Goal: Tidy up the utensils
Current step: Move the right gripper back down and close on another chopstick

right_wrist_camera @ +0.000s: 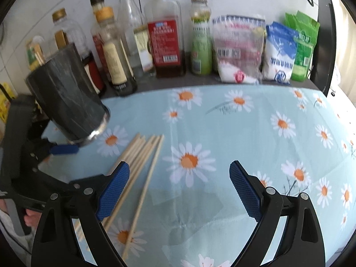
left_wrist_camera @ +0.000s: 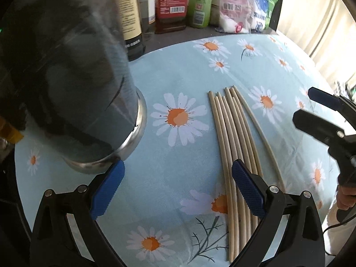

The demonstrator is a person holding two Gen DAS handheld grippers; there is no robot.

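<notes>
Left wrist view is showing the left gripper (left_wrist_camera: 175, 187) hanging released, empty, beside the dark cylindrical metal-rimmed holder (left_wrist_camera: 93, 111), over pale wooden chopsticks (left_wrist_camera: 235, 138) lying bundled on the daisy-print cloth (left_wrist_camera: 178, 77); the right gripper (right_wrist_camera: 179, 189) is gaping idle, probably awaiting pickup.

Both grippers open above the daisy cloth (left_wrist_camera: 169, 84)

The left gripper (left_wrist_camera: 176, 185) has its blue-padded jaws spread wide, nothing between them, low over the near part of the cloth. The right gripper (right_wrist_camera: 179, 188) is likewise spread wide and holds nothing, over the cloth's right side. In the left wrist view it shows at the cloth's right edge, with part of the person's hand (left_wrist_camera: 344, 197) beneath it.
</notes>
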